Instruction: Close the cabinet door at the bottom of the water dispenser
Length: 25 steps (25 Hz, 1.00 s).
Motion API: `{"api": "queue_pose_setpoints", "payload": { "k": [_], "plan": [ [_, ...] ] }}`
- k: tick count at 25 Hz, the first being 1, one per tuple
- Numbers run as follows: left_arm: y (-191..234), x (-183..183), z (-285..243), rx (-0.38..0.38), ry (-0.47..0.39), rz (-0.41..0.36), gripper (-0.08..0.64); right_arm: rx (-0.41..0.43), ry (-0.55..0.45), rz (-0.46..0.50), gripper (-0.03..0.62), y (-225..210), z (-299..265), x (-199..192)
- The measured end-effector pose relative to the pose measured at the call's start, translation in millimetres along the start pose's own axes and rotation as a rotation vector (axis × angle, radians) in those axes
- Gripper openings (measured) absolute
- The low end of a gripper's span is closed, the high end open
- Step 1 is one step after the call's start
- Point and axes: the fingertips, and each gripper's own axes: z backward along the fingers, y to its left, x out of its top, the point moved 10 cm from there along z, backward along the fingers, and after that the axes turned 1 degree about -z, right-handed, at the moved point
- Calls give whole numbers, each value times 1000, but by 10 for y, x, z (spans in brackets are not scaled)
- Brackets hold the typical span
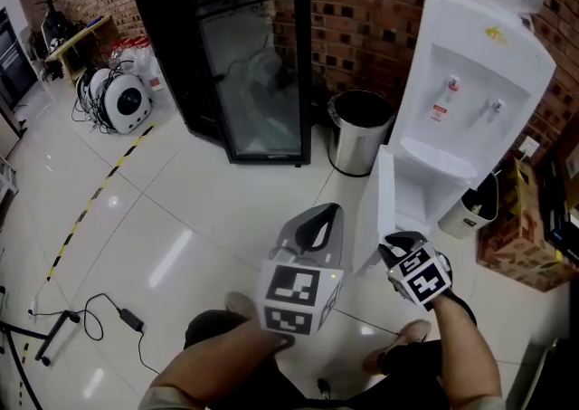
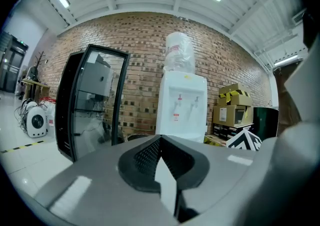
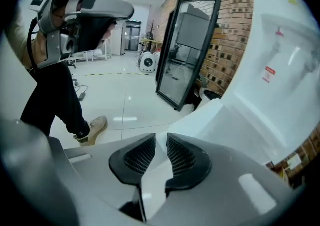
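Observation:
The white water dispenser [image 1: 470, 100] stands against the brick wall, and its bottom cabinet door [image 1: 385, 209] swings out toward me. My right gripper [image 1: 401, 243] is at the door's free edge. In the right gripper view the jaws [image 3: 161, 137] stand narrow, with the white door [image 3: 210, 120] running in between the pads and filling the gap. My left gripper [image 1: 318, 223] hangs left of the door, apart from it, with its tips [image 2: 161, 140] together and nothing held. It faces the dispenser [image 2: 182, 105].
A steel waste bin [image 1: 357, 132] sits left of the dispenser, next to a black glass-door fridge [image 1: 244, 55]. Right of the dispenser are a small white bin [image 1: 470, 209] and cardboard boxes [image 1: 520, 236]. A cable [image 1: 118, 313] lies on the tiled floor at left.

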Motion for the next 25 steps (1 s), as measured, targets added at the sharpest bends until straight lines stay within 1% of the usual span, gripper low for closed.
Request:
{"api": "queue_pose_setpoints", "payload": {
  "k": [2,4,6,8,11,13,16,20,23,25],
  "plan": [
    [-116,5,7,-9,0,-4,0,-10,34,-55,89,-170,104,-138],
    [-214,10,10,-18,3,-11,0,-48,95,-123,97,-374,202,-289],
    [-295,14,9,-26,8,-16,0,-132,155,-178,103,-593,287,-439],
    [-365,-15,-8,-32,17,-18,0,-240,185,-214,104,-805,345,-572],
    [-469,-85,-65,-47,36,-4,0,-395,177,-239,104,-1114,380,-741],
    [-557,-70,-128,-59,32,-17,0,-465,161,-264,107,-1321,389,-830],
    [-641,-85,-252,-71,36,-38,0,-537,144,-317,114,-1593,364,-927],
    [-616,-154,-412,-69,59,-36,0,-639,141,-379,106,-1891,318,-1000],
    [-552,-170,-531,-70,73,-39,0,-681,114,-421,104,-2067,263,-1019],
    [-516,-189,-610,-77,87,-36,0,-707,85,-465,104,-2185,225,-1022]
  ]
}}
